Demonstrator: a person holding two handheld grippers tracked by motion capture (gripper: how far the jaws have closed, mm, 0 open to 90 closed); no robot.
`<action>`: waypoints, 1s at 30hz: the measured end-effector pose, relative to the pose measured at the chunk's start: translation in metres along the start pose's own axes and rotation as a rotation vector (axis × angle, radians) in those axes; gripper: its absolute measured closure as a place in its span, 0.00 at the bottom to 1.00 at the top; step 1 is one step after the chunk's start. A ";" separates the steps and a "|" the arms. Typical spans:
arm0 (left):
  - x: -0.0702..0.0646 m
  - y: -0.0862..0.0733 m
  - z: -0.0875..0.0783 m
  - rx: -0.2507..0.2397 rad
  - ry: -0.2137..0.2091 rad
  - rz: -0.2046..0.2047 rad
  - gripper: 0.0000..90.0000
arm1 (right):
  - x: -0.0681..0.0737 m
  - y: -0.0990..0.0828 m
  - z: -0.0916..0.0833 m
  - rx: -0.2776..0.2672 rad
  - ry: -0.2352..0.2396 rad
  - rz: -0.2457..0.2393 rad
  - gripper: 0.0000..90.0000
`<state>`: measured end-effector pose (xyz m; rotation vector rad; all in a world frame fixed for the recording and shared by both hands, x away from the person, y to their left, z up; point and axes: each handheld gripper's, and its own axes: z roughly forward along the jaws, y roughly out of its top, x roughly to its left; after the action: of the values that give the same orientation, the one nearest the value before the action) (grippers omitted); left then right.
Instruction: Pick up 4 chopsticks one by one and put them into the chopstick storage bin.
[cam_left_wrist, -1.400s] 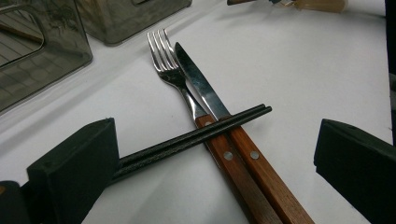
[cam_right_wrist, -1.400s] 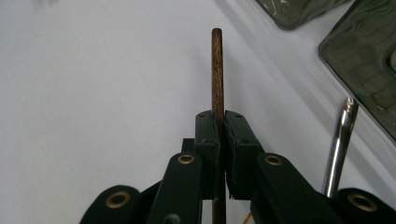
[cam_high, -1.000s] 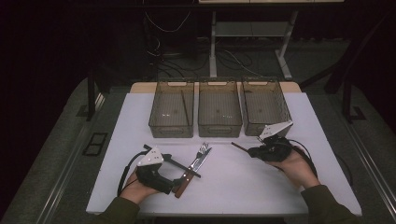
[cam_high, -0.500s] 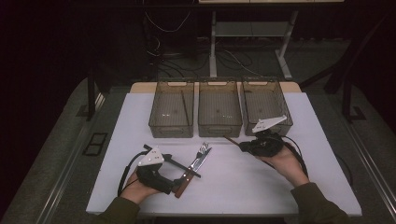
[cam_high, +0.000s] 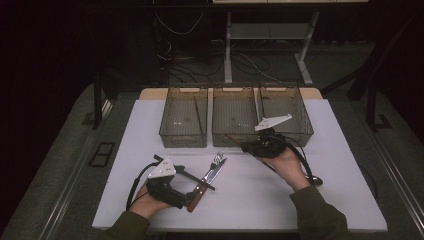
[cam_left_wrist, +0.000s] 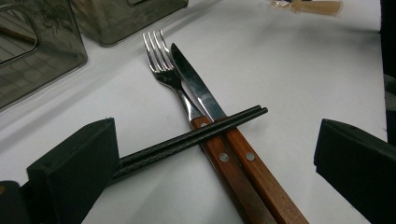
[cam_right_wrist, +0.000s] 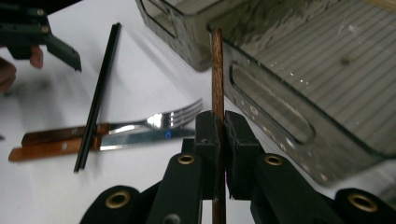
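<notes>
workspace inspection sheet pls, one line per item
surface: white table top, mostly bare
job's things: brown stick clamped upright in the right hand-held gripper; black chopsticks lie across the fork and knife
bins: three clear bins in a row at the table's far edge
clutter: spoon beside the right forearm
grippers: left hand-held gripper open around the cutlery handles; right one shut on the stick
cables: black lead loops from the left one; more on the floor behind
surroundings: dark room, desk legs
</notes>
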<state>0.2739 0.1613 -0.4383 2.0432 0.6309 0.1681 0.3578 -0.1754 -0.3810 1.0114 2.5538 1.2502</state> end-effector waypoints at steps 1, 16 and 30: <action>0.000 0.000 0.000 -0.003 0.000 0.000 0.00 | 0.001 0.003 0.002 -0.003 -0.002 0.002 0.94; 0.000 0.000 0.000 -0.013 -0.005 -0.010 0.00 | 0.006 0.043 0.022 -0.071 -0.016 0.033 0.94; -0.001 0.000 0.000 -0.020 -0.010 -0.019 0.00 | 0.009 0.085 0.041 -0.111 -0.042 0.061 0.94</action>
<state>0.2735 0.1609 -0.4379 2.0171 0.6395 0.1522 0.4103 -0.1060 -0.3434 1.0878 2.4095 1.3542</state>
